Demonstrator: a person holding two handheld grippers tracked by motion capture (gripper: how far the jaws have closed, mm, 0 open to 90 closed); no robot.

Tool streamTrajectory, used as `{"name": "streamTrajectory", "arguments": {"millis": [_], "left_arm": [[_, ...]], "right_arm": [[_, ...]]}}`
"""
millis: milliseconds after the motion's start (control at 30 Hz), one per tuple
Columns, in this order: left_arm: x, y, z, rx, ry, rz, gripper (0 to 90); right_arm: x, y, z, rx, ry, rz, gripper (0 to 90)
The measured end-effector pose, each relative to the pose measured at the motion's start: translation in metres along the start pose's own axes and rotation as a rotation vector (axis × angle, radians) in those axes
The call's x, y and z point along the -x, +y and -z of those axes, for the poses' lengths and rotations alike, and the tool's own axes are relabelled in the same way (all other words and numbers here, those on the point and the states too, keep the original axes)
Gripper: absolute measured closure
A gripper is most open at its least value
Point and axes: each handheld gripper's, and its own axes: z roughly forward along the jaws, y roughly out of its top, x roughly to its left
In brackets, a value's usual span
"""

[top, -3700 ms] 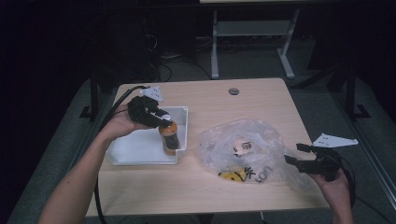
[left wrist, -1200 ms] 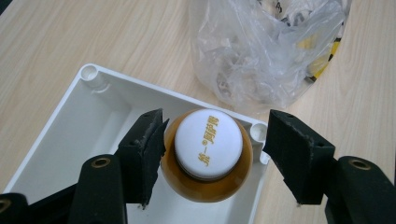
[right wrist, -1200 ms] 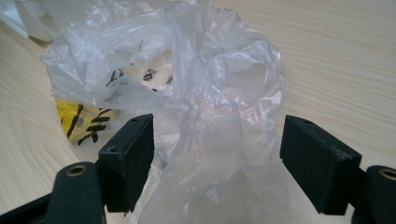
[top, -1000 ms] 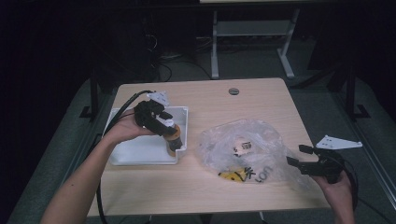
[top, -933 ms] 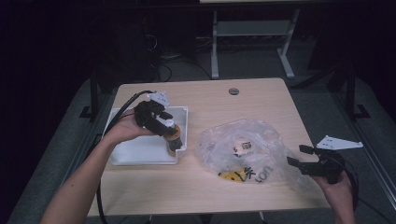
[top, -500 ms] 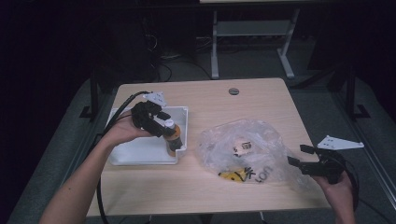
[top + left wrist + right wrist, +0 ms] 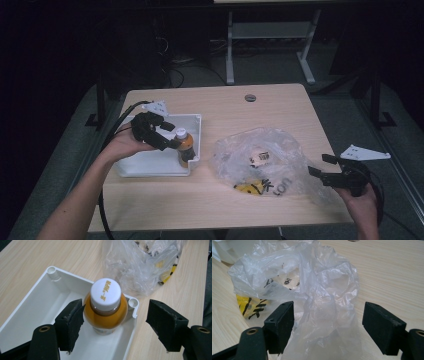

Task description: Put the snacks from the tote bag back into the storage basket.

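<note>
An orange drink bottle (image 7: 184,147) with a white cap (image 7: 106,291) stands upright in the right corner of a white tray (image 7: 150,165). My left gripper (image 7: 170,136) hovers over that tray (image 7: 37,305). Its jaws have just been opening, and the bottle (image 7: 106,312) is between them, close to the left pad (image 7: 71,325) and well apart from the right one. My right gripper (image 7: 320,165) rests open at the table's right front. A crumpled clear plastic bag (image 7: 312,277) lies loose between its jaws, unpinched. The bag (image 7: 260,155) holds a yellow printed packet (image 7: 247,188).
The wooden table has a round cable hole (image 7: 250,97) near its far edge. Bare wood (image 7: 200,200) runs along the front. A grey metal table frame (image 7: 270,35) stands behind in the dark. The right table edge is close to my right hand.
The left gripper's jaws have spread wider around the bottle and the hand has eased slightly left and back. The bottle stays standing in the tray. The right gripper has not moved.
</note>
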Motion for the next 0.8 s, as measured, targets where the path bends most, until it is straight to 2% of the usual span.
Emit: {"name": "streamTrajectory", "arguments": {"millis": [367, 400, 533, 567, 600, 700, 800], "left_arm": [[0.001, -0.016, 0.006, 0.009, 0.010, 0.021, 28.8], [0.001, -0.018, 0.008, -0.001, 0.012, 0.010, 28.8], [0.001, -0.025, 0.010, 0.015, 0.016, 0.032, 28.8], [0.001, -0.027, 0.011, 0.011, 0.019, 0.026, 28.8], [0.001, -0.029, 0.011, 0.017, 0.018, 0.039, 28.8], [0.001, -0.034, 0.012, 0.013, 0.021, 0.031, 28.9], [0.003, -0.039, 0.012, 0.031, 0.019, 0.053, 29.0]], "right_arm": [[0.002, -0.002, 0.000, 0.000, -0.004, -0.007, 24.4], [0.002, -0.002, 0.000, -0.001, -0.004, -0.006, 24.4], [0.002, -0.001, 0.000, -0.006, -0.002, -0.005, 24.4], [0.002, -0.001, 0.000, -0.007, -0.002, -0.005, 24.3], [0.002, -0.001, -0.001, -0.007, -0.002, -0.005, 24.3], [0.002, -0.002, -0.001, -0.009, -0.001, -0.006, 24.3], [0.002, -0.001, -0.001, -0.009, -0.002, -0.008, 24.3]]}}
